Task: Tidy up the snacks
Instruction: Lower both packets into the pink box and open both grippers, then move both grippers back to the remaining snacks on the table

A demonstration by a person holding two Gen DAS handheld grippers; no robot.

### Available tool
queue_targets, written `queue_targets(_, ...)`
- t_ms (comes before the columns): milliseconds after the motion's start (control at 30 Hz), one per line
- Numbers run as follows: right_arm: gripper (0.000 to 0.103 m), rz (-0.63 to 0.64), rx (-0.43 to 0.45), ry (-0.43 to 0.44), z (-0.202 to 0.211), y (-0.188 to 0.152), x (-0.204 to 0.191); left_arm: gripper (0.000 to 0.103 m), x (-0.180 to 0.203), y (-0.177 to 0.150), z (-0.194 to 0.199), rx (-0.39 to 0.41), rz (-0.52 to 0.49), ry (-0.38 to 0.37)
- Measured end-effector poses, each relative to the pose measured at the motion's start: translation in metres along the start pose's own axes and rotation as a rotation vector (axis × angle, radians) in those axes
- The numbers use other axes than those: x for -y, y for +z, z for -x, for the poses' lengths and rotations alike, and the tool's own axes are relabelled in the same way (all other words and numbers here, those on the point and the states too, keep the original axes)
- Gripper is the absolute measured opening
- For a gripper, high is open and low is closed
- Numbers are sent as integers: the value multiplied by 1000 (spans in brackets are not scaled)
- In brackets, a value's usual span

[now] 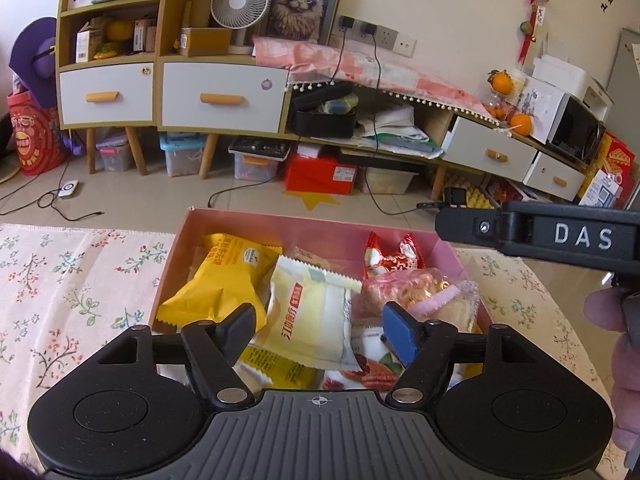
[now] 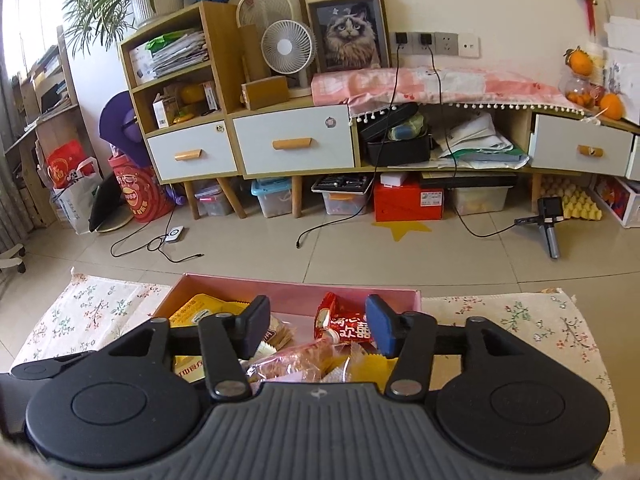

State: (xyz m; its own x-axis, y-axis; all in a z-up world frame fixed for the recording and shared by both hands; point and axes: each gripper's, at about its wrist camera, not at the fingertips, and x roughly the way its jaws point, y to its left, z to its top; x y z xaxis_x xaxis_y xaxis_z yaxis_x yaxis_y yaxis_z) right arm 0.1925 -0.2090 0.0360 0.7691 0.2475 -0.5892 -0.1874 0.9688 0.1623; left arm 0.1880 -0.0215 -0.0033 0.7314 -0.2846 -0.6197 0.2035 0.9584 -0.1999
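Both released: left gripper (image 1: pixel 320 330) overlooks the pink box's (image 1: pixel 304 222) cream packet (image 1: pixel 312 312); right gripper (image 2: pixel 316 326) can't.

Snack packets (image 1: pixel 308 316) in a box (image 1: pixel 304 222) on the table (image 1: pixel 80 288).

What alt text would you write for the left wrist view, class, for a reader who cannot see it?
An open black two-finger left gripper hovers over a pink cardboard box of wrapped snacks, above a pale yellow packet beside an orange-yellow packet. The box sits on a floral tablecloth; the right gripper's black body enters at right.
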Motion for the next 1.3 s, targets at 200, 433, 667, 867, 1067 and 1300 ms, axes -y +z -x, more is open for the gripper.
queue_targets(200,65,-18,14,-6,17,1,3,84,6,-4,20,5,-10,-7)
queue_targets(433,78,-24,17,-13,38,-7,6,93,12,-14,43,-10,-24,-7)
queue_targets(667,91,-38,-3,-26,55,-20,11,100,16,-32,66,-48,-51,11)
queue_targets(867,96,-33,-25,-39,70,-39,11,100,16,-48,83,-79,-66,43)
queue_targets(1067,97,-25,-46,-42,80,-56,10,100,11,-62,97,-98,-45,48)
queue_targets(1300,99,-23,-68,-40,87,-74,6,101,13,-79,104,-122,-73,59)
